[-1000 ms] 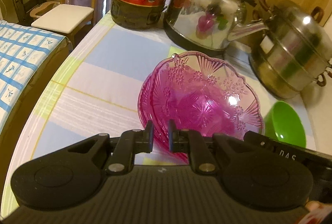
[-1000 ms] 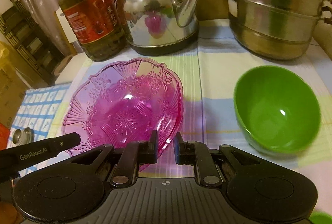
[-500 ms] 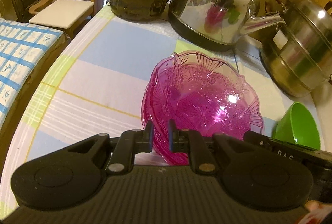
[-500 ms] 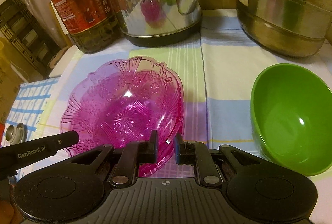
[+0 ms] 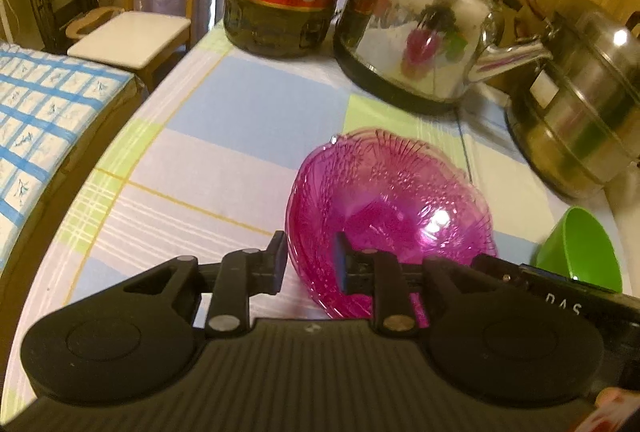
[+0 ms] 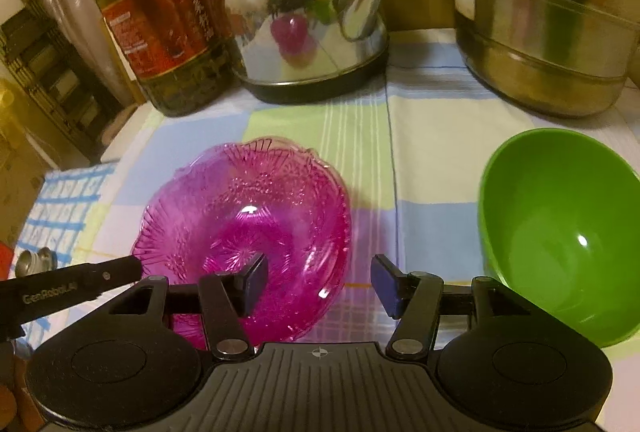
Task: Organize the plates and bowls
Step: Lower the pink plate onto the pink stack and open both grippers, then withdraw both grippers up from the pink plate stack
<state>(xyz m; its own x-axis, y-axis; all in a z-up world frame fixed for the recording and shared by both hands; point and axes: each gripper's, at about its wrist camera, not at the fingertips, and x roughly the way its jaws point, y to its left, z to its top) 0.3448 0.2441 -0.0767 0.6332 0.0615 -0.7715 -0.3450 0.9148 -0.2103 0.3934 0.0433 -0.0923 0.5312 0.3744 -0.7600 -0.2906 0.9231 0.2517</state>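
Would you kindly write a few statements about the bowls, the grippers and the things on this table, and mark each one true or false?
1. The pink glass bowl sits to the left of the green bowl in the right wrist view. True.
2. The green bowl is stacked inside the pink bowl. False: they stand apart on the tablecloth.
3. The right gripper is clamped shut on the pink bowl's rim. False: its jaws are opening, with the rim between them, unpressed.
4. A steel kettle stands behind the pink bowl. True.
5. The oil bottle lies on its side. False: it stands upright.
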